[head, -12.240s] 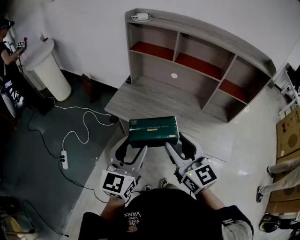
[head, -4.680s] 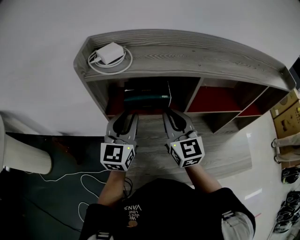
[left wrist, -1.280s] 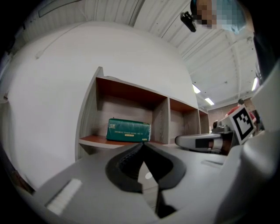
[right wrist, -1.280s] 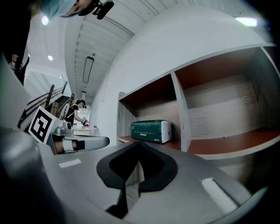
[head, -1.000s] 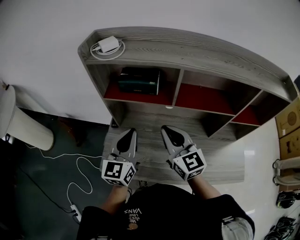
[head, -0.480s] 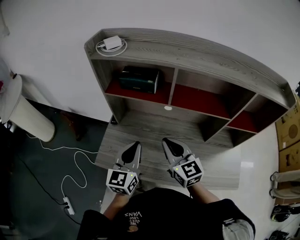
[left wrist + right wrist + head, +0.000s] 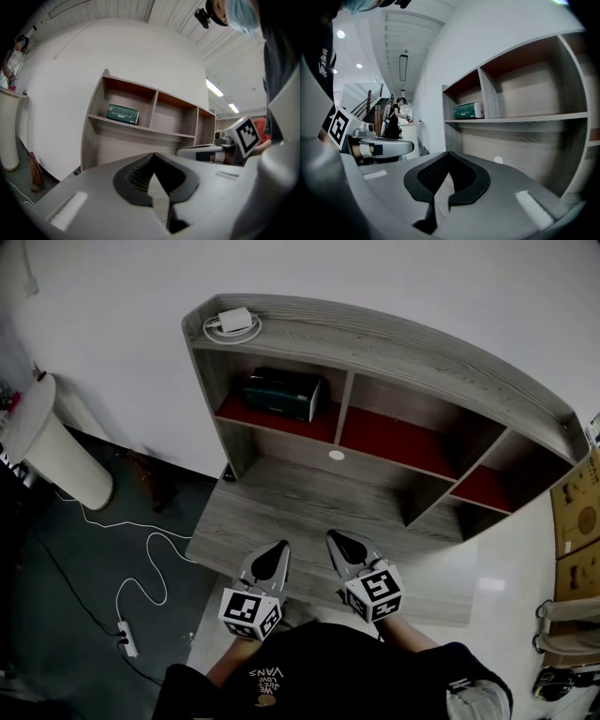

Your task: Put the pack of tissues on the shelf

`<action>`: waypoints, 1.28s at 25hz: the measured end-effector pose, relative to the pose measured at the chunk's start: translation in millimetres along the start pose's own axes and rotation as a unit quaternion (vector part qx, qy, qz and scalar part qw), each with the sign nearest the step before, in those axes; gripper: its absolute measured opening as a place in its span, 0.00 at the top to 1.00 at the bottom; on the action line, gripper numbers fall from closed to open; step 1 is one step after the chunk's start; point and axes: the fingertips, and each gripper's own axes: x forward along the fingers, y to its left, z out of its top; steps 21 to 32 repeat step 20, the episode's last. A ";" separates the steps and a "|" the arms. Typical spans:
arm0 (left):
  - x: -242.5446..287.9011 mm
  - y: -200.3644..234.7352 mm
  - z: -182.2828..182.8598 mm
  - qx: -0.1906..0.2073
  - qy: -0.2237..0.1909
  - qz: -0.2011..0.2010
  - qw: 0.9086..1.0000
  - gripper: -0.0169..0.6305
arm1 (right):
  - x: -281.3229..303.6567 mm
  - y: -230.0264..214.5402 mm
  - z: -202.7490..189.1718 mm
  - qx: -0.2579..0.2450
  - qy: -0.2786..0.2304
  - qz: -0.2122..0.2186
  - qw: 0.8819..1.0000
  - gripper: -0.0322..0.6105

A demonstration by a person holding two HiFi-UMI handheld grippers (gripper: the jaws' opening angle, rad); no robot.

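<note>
The dark green pack of tissues (image 7: 278,393) lies in the left compartment of the wooden shelf unit (image 7: 394,343), on its red-lined shelf; it also shows in the left gripper view as a pack of tissues (image 7: 122,114) and in the right gripper view as a pack of tissues (image 7: 468,110). My left gripper (image 7: 272,554) and right gripper (image 7: 342,542) hover side by side over the front edge of the desk surface (image 7: 309,512), far from the pack. Both are shut and hold nothing.
A white charger with coiled cable (image 7: 232,322) rests on the shelf unit's top left. A white pedestal (image 7: 56,442) stands at the left, with a cable and power strip (image 7: 122,638) on the dark floor. Cardboard boxes (image 7: 579,512) sit at the right edge.
Both grippers have drawn back from the shelf toward the desk's front edge and sunk lower. The pack stays in the left compartment.
</note>
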 end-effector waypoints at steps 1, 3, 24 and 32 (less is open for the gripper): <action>-0.8 -3.4 -1.6 -0.002 0.001 0.000 1.000 0.89 | -2.2 0.0 -2.0 0.000 0.003 0.001 1.000 0.94; -2.2 -8.6 -4.4 -0.002 0.002 0.001 1.000 0.89 | -5.9 0.5 -5.1 0.000 0.004 0.004 1.000 0.94; -7.9 -11.5 -13.5 -0.004 0.009 0.023 1.000 0.89 | -11.5 2.8 -14.0 0.004 0.006 0.010 1.000 0.94; -7.9 -11.5 -13.5 -0.004 0.009 0.023 1.000 0.89 | -11.5 2.8 -14.0 0.004 0.006 0.010 1.000 0.94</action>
